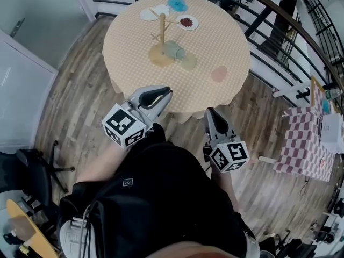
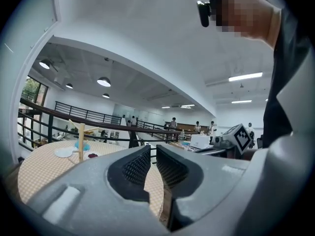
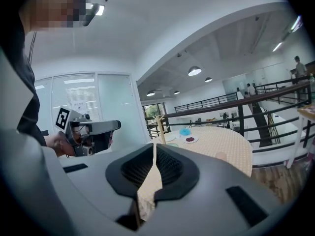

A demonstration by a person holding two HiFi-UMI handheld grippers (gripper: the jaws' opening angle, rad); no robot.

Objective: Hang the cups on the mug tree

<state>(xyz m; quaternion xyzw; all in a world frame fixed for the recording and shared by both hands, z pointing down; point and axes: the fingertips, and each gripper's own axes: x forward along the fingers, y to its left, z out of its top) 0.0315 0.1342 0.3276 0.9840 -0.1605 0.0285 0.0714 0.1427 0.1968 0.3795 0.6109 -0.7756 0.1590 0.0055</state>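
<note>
Tongs, one pair in each hand, are held low in front of a person standing short of a round desk [image 1: 231,47] draped in a beige checked cloth. The left tongs [image 1: 163,94] are all but closed, with only a thin slit between the ribbed black pads and nothing in it. The right tongs [image 1: 210,112] are closed as well, tips meeting, and hold nothing.

A slim pale wooden mug tree [image 1: 162,27] stands upright near the far side of the desk, and its pegs look bare. A translucent pale green cup [image 1: 173,50] lies on its side right at the foot of the mug tree, on the side nearer the person. Beyond the mug tree sit a white saucer [image 1: 148,14], a bright blue cup-like piece [image 1: 177,4] and a small white plate with something dark red on it [image 1: 187,22]. Well apart from the mug tree, toward the near edge of the desk, is a faint pink round shape [image 1: 219,74], too blurred to name.

The green cup is probably light, rigid and smooth-walled, so likely slippery, prone to roll where it lies, and breakable if it is glass. A pinch across the rim wall, one pad inside and one outside, seems safest. No handle can be made out.
</note>
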